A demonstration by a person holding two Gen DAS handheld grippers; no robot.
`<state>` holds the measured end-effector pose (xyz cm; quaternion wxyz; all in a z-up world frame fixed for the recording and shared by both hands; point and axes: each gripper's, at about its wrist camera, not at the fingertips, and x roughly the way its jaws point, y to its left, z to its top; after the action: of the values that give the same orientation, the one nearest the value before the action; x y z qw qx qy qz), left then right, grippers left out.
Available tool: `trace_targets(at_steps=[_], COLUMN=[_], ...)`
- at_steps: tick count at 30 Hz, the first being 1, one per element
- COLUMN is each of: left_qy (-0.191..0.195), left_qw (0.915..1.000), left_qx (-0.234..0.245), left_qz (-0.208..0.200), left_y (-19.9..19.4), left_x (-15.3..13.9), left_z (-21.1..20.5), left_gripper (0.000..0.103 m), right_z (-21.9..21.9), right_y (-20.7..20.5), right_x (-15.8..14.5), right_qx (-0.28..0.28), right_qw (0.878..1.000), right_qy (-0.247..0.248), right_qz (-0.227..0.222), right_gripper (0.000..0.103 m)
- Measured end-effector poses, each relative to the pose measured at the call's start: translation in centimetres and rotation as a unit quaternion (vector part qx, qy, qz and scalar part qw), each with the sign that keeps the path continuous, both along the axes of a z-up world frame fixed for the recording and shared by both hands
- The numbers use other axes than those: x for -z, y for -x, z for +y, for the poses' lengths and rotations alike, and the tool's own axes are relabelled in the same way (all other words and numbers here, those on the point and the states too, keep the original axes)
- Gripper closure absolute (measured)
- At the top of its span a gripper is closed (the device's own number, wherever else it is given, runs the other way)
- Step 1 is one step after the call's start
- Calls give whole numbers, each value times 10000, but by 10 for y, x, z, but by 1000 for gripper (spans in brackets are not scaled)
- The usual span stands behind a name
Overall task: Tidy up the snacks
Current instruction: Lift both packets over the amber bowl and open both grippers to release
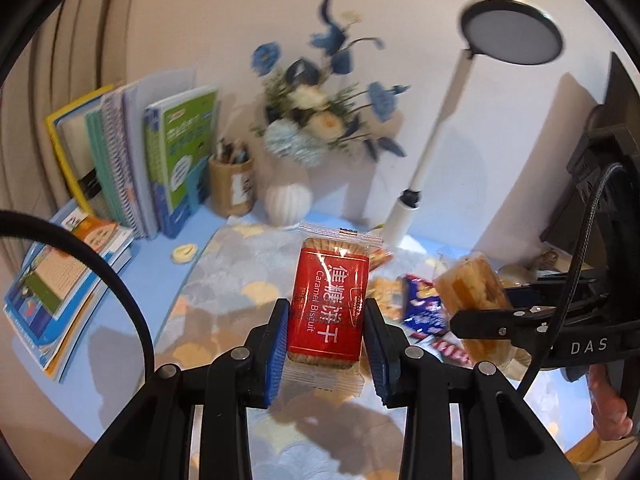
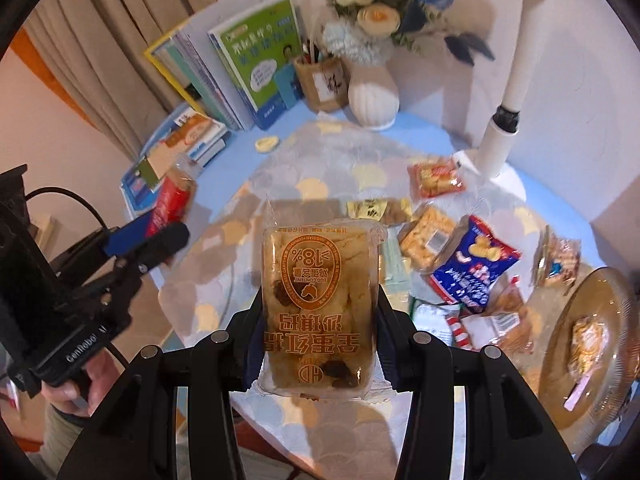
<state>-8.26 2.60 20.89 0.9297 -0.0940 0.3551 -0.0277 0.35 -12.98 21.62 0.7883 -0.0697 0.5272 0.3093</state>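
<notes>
My left gripper (image 1: 325, 344) is shut on a red caramel biscuit packet (image 1: 330, 304) and holds it above the patterned mat. It also shows in the right wrist view (image 2: 170, 204), at the left. My right gripper (image 2: 318, 328) is shut on a clear packet of brown egg pastry (image 2: 318, 308); this packet appears in the left wrist view (image 1: 472, 296) at the right. Several loose snack packets lie on the mat: a blue bag (image 2: 474, 264), an orange-red packet (image 2: 438, 178) and a cracker packet (image 2: 426, 240). A glass plate (image 2: 612, 380) at the right holds one wrapped snack (image 2: 588, 344).
Upright books (image 1: 160, 160), a flat stack of books (image 1: 60, 288), a pen holder (image 1: 232, 188), a white vase with blue flowers (image 1: 288, 200) and a white desk lamp (image 1: 404, 216) stand along the back. A black monitor (image 1: 592, 184) is at the right.
</notes>
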Motion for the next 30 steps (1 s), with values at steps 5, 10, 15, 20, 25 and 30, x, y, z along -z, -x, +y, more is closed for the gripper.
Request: trace_targets(at_steps=[5,10,15,20,25,30], left_qy=[-55,-194,-320,-332,-141,-33], left_qw=[9993,9957,9882,9772,9651,9542], left_qx=[354,899,1498,2077,2546,2871], left_qz=[-68,-52,89,302,596,845], left_y=[-10,-31,-54,-78,-95,-106], left_x=[-7,-11,-7,5,20,32], left_z=[-40,-97,-158,-224,-271,-309], left_gripper=[69,69,69,69,69,69], right_z=[-42,-109,-193,-285,-355,-397], right_y=[2,-4,-6,-3,8,13], right_x=[-9,-15,-13,-3,0,23], right_qx=[342,1014,1919,2895,3651,4103], right_qw=[9992,9935,9784,9550,9283,9094], right_qy=[-209,-511,-757,-620,-658,-685], right_qz=[-72,-123,-158,-202,-269,24], right_gripper=[58,58,58,58,58,58])
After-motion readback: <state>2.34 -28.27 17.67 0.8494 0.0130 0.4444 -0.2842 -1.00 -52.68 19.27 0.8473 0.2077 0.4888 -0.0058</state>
